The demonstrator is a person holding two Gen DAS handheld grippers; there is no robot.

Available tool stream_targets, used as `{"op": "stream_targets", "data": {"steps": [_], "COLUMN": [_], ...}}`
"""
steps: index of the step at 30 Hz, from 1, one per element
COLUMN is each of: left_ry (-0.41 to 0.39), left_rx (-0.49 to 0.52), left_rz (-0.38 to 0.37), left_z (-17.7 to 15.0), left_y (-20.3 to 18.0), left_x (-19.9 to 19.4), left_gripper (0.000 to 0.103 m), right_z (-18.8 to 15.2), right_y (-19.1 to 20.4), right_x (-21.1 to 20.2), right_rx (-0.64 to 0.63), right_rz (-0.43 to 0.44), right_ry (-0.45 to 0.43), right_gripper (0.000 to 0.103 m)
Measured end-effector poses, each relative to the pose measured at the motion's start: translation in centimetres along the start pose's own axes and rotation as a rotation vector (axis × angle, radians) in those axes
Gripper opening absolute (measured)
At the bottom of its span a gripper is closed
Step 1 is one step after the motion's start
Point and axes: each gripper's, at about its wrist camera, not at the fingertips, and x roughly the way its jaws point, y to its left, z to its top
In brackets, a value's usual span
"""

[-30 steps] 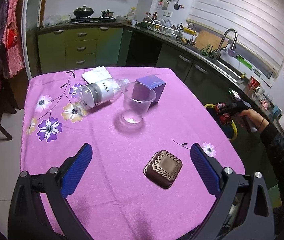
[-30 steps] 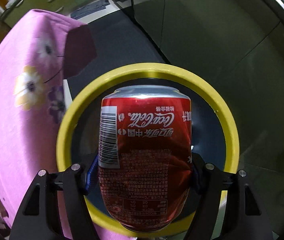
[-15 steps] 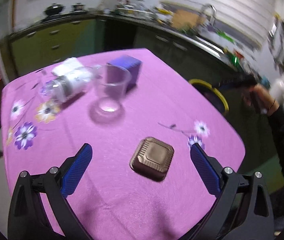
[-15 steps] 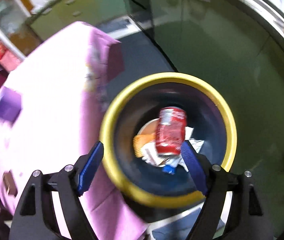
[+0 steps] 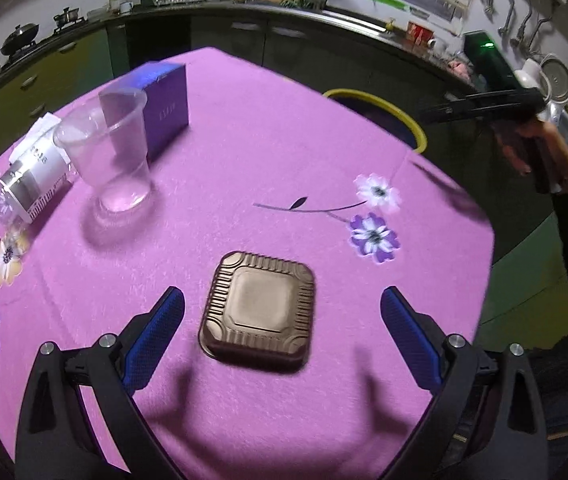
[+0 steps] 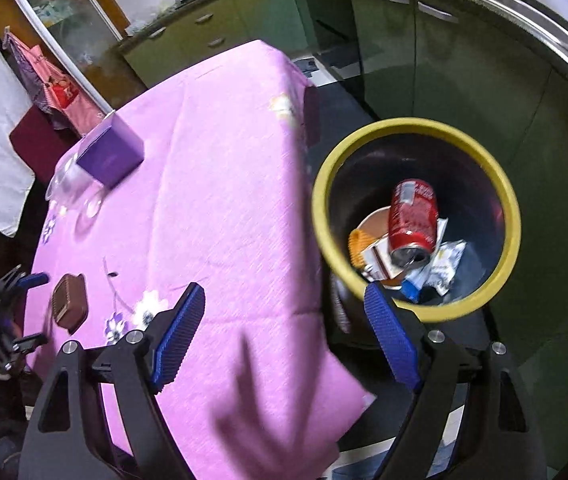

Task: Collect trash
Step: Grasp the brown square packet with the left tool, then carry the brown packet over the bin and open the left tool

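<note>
A brown ribbed square tray (image 5: 258, 308) lies on the purple flowered tablecloth (image 5: 284, 152). My left gripper (image 5: 281, 296) hangs open just above it, one blue finger on each side and neither touching. My right gripper (image 6: 284, 292) is open and empty over the table's corner, beside the yellow-rimmed bin (image 6: 415, 124). A red cola can (image 6: 411, 220) lies in the bin on paper scraps. The right wrist view also shows the brown tray (image 6: 70, 300) and the left gripper (image 6: 32, 310) at far left.
A clear plastic cup (image 5: 112, 152) stands upright next to a purple box (image 5: 164, 108) and a plastic bottle (image 5: 30, 184) on its side. The bin's rim (image 5: 399, 114) shows past the table's far right edge. Kitchen cabinets and a counter ring the table.
The right gripper let go of the red can, which now lies in the bin, and rose back toward the table. The left gripper came down closer over the brown tray.
</note>
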Motion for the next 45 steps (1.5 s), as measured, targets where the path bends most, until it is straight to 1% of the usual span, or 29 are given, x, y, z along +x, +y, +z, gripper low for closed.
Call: {"op": "stream_targets", "data": {"steps": [4,8,12,13,15,18,20,22,29,31,38,43,45], "left_ry": [0.015,0.016,0.024,0.026,0.037,0.056,0.055,0.055,0.045,0.039,0.006,0.01,0.007], "left_rx": [-0.008,0.005,0.006,0.006,0.009,0.018,0.029,0.034,0.02,0.029,0.074,0.127,0.161], "left_rz": [-0.006,0.007,0.002,0.001,0.005,0.025,0.037,0.048,0.041,0.042,0.025,-0.01,-0.017], "left_z": [-0.1,-0.2,-0.3,-0.3,-0.3,-0.3,-0.3,-0.3,0.0,0.3,3.3,7.1,9.2], "left_y": [0.5,0.5,0.5,0.5,0.5,0.4,0.3,0.2,0.1,-0.3,-2.3,-4.6,-5.8], "left_x": [1.0,1.5,1.7,1.8,2.0,2.4,2.5,2.4,2.3,2.1,1.5,2.5,3.2], "left_gripper": [0.094,0.093,0.078,0.076,0.068,0.063,0.062,0.06,0.058,0.058,0.058,0.058,0.058], "right_z": [-0.9,-0.8,-0.7,-0.7,-0.7,-0.7,-0.8,-0.8,-0.8,-0.7,-0.9,-1.7,-2.2], "right_y": [0.4,0.3,0.2,0.3,0.2,0.3,0.4,0.4,0.8,0.8,0.2,-1.5,-2.6], "right_x": [1.1,1.5,1.6,1.6,1.6,1.6,1.5,1.5,1.6,1.6,0.3,-1.5,-2.5], "right_rx": [-0.004,-0.001,0.0,0.0,-0.003,-0.004,-0.004,-0.006,-0.022,-0.023,-0.019,0.0,0.016], "right_rz": [0.019,0.029,0.033,0.035,0.034,0.037,0.036,0.039,0.041,0.036,0.015,-0.013,-0.026], "right_ry": [0.012,0.013,0.012,0.013,0.014,0.015,0.015,0.014,0.022,0.022,-0.003,-0.033,-0.049], "right_gripper": [0.082,0.082,0.082,0.082,0.082,0.083,0.083,0.083,0.083,0.083,0.083,0.083,0.083]}}
